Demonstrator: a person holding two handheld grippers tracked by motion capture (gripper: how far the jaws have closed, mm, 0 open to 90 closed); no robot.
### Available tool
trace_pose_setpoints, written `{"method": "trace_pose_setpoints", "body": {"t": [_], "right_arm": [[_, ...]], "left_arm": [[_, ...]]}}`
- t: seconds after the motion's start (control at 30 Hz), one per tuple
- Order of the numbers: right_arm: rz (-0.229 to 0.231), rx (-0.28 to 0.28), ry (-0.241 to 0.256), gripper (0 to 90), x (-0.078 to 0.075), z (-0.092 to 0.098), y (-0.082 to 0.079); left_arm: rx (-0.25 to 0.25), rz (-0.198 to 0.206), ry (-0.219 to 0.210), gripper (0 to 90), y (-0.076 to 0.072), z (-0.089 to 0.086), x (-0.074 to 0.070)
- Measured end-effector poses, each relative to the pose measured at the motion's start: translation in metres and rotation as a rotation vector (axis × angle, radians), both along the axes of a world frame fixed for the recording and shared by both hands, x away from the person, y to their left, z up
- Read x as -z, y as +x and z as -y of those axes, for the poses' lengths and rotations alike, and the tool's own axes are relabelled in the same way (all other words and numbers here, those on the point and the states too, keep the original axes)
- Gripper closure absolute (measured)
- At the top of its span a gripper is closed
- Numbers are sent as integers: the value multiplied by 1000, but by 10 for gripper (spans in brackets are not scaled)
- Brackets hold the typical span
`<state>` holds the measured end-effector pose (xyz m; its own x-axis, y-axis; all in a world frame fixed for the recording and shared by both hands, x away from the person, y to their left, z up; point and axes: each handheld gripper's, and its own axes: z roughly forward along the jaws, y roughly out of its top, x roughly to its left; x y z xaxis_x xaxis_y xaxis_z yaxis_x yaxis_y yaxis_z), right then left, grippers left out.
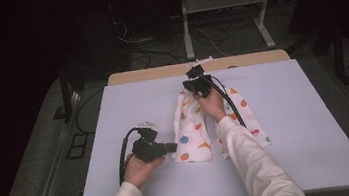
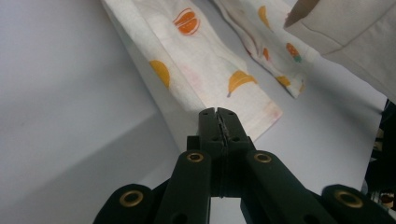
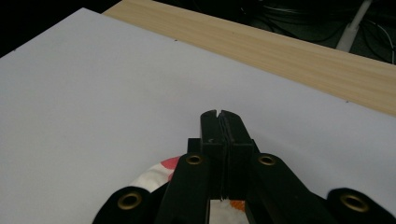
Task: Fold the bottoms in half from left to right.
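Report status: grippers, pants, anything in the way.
Left gripper shut, empty, at the pants' left leg hem. Right gripper shut at the waist; grip on cloth unclear. Pants flat on table. Nothing blocking.

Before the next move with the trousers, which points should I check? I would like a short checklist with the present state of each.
1. Trousers flat on the table, both legs apart: ok.
2. Left gripper beside the hem of one leg, jaws together, nothing between them: ok.
3. Right gripper at the waist end, jaws together: ok.
4. Right gripper pinching cloth: cannot tell.
5. Sleeve lies over the other leg: not ok.
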<state>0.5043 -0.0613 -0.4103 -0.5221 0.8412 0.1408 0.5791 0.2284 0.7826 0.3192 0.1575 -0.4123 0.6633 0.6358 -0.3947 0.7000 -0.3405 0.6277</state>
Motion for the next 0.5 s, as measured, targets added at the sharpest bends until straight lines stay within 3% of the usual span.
{"method": "trace_pose_setpoints", "body": {"t": [0.5], "right_arm": [[-12,32,50,875,-6,24,2]], "left_arm": [[48,30,-4,896,2,23,-13]]}}
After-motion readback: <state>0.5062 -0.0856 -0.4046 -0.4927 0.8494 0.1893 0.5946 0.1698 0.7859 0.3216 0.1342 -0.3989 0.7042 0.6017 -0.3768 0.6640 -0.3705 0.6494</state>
